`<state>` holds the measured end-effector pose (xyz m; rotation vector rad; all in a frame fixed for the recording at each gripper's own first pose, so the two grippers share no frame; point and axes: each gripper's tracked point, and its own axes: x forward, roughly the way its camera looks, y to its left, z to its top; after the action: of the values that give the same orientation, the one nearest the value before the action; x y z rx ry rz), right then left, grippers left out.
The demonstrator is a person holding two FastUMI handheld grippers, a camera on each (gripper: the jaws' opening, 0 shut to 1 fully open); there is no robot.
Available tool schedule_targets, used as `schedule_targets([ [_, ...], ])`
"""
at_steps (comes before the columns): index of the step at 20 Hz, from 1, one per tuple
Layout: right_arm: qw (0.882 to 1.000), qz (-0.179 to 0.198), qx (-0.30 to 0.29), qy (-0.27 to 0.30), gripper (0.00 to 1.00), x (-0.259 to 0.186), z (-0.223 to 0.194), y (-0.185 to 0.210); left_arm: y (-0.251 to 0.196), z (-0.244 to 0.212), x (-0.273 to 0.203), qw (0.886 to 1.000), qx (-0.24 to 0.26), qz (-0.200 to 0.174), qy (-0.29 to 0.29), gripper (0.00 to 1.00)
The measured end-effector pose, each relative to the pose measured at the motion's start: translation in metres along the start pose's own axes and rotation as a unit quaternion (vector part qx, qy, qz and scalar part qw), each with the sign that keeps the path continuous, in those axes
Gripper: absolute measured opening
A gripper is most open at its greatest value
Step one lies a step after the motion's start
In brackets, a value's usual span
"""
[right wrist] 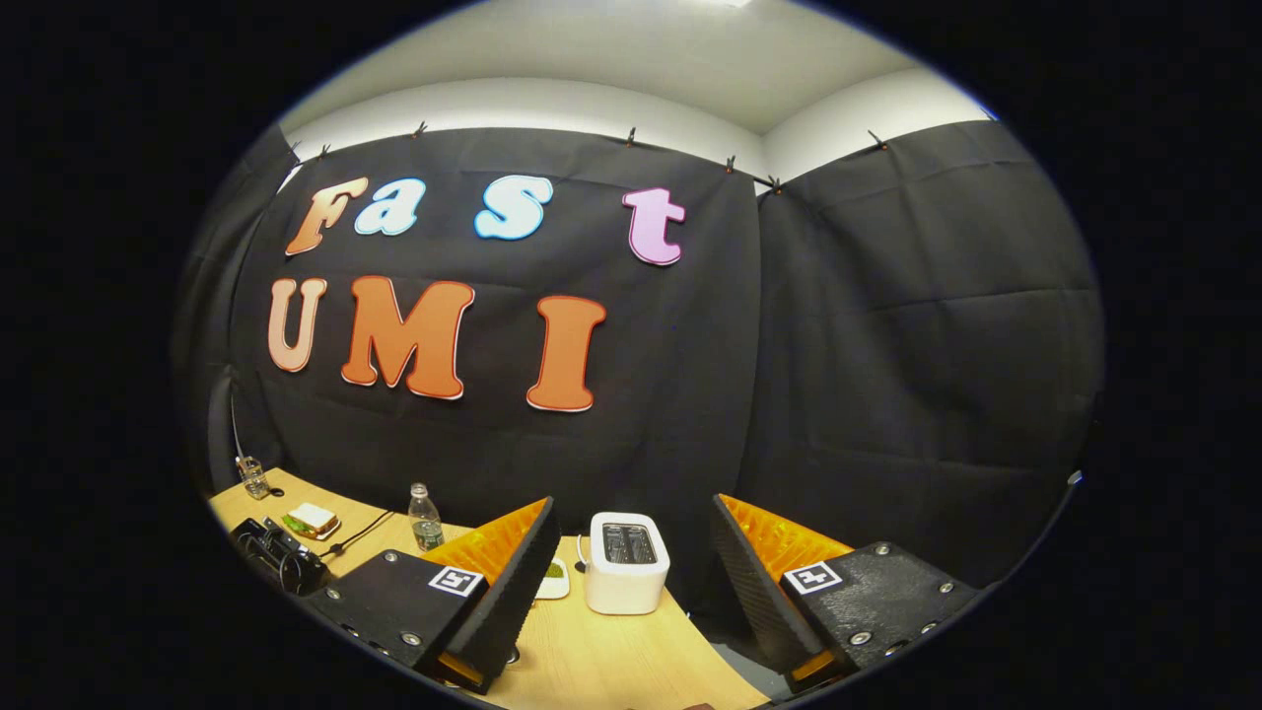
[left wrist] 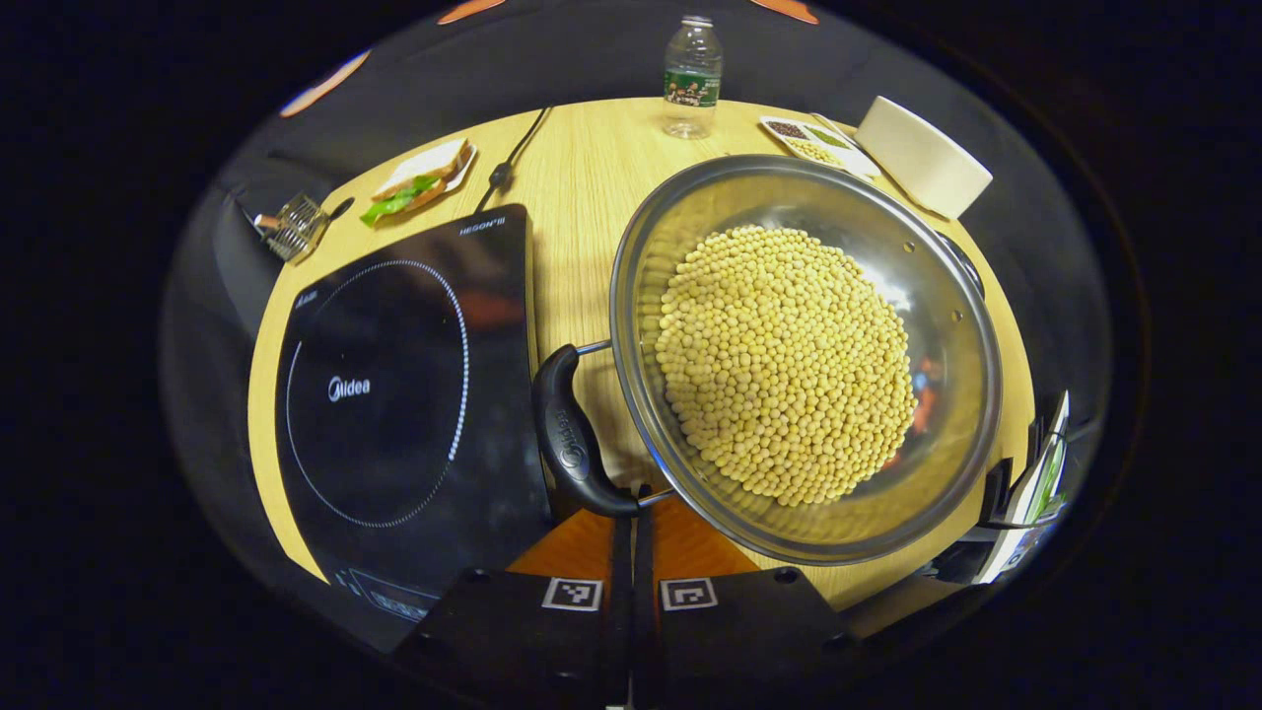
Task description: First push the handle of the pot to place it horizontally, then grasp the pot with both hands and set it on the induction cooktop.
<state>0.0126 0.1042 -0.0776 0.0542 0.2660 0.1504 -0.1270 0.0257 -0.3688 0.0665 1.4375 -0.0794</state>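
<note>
Steel pot [left wrist: 804, 360]: sitting on the wooden worktop [left wrist: 582, 177] beside the induction cooktop [left wrist: 404, 394], holding yellow beans [left wrist: 784, 365]; black handle [left wrist: 572, 439] lying between them.
Left gripper [left wrist: 631, 523]: fingers closing together, tips just at the handle's end, clenching nothing.
Right gripper [right wrist: 631, 562]: jaws standing wide apart, raised, facing the white toaster [right wrist: 626, 562] at the far edge.
Far edge: bottle [left wrist: 690, 77], sandwich [left wrist: 419, 179].

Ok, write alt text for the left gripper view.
The left gripper, its black fingers together, points at the black plastic handle of a round steel pot full of yellow beans. A black induction cooktop lies beside the pot on the wooden table.
</note>
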Motion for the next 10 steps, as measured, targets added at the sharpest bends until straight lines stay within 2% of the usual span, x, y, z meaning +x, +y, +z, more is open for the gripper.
schedule_targets([
  [3,0.998,0.014,0.014,0.054,0.95,0.003,-0.029,0.018,0.008,0.014,0.007,1.0,0.019,0.006,-0.011,0.08],
  [6,0.992,0.042,0.036,0.116,0.95,0.007,-0.064,0.044,0.015,0.027,0.01,0.999,0.029,0.009,-0.026,0.08],
  [10,0.968,0.069,0.054,0.237,0.96,0.007,-0.132,0.073,0.022,0.035,0.01,0.999,0.024,0.007,-0.039,0.08],
])
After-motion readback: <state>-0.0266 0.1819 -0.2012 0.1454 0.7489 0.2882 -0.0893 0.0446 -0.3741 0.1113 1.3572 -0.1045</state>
